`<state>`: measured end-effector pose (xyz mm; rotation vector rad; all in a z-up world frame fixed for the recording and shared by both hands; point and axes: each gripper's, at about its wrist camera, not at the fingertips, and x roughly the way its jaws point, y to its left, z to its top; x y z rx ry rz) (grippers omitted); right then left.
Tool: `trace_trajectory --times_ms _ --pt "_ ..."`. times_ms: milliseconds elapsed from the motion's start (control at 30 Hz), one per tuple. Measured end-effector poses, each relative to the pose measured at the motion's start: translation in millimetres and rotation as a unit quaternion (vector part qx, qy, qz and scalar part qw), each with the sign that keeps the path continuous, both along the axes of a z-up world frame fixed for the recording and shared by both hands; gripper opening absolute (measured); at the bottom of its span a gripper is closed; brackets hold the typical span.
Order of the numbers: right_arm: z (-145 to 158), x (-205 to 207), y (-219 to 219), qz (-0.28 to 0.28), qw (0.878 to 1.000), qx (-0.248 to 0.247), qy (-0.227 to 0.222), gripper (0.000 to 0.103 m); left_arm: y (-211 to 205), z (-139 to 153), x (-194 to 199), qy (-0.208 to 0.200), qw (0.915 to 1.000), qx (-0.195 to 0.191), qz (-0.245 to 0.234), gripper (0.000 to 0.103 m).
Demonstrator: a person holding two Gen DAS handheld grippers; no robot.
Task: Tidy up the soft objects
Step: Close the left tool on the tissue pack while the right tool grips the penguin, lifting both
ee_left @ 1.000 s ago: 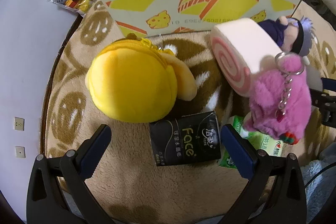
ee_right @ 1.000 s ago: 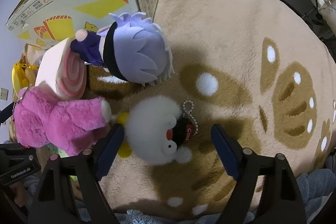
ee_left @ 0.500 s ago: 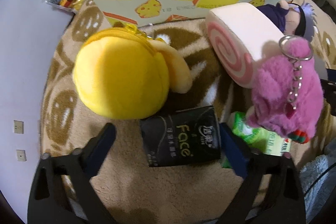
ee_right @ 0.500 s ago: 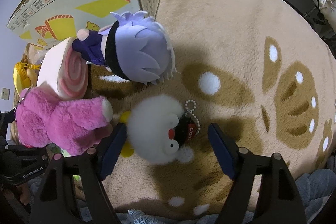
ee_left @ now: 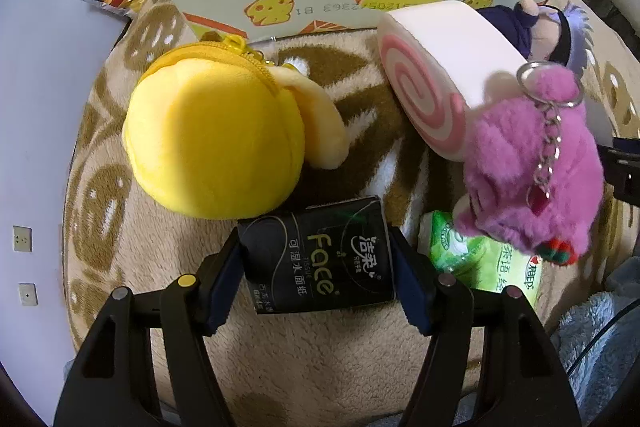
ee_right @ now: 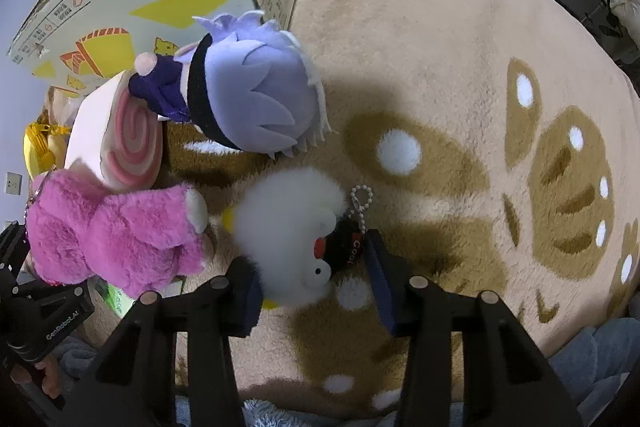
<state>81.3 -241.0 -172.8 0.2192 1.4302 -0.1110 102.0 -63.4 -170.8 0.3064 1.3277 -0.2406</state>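
Both grippers low, jaws narrowed inward.

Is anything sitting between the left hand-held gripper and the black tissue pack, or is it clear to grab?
Nothing visible is in the way. The left hand-held gripper already has its fingers against both sides of the black tissue pack. The yellow plush pouch touches the pack's far edge; the green tissue pack lies beside it.

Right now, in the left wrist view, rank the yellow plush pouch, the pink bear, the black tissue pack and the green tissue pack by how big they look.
1. yellow plush pouch
2. pink bear, close to the pouch, so unsure
3. black tissue pack
4. green tissue pack, partly hidden under the bear
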Motion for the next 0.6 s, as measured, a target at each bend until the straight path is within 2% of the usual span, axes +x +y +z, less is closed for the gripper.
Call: trace_trajectory --times_ms 167,433,600 --pt "11 0 1 0.008 1.0 0.002 -0.026 0.045 2 13 -8 -0.025 0.9997 -0.001 -0.002 0.067" --pt "49 -4 3 0.02 0.993 -0.016 -0.114 0.044 11 48 -30 -0.082 0.996 -0.015 0.03 0.067" --pt "76 -12 10 0.033 0.983 -0.034 -0.179 0.044 17 81 -44 -0.148 0.988 -0.023 0.039 0.067"
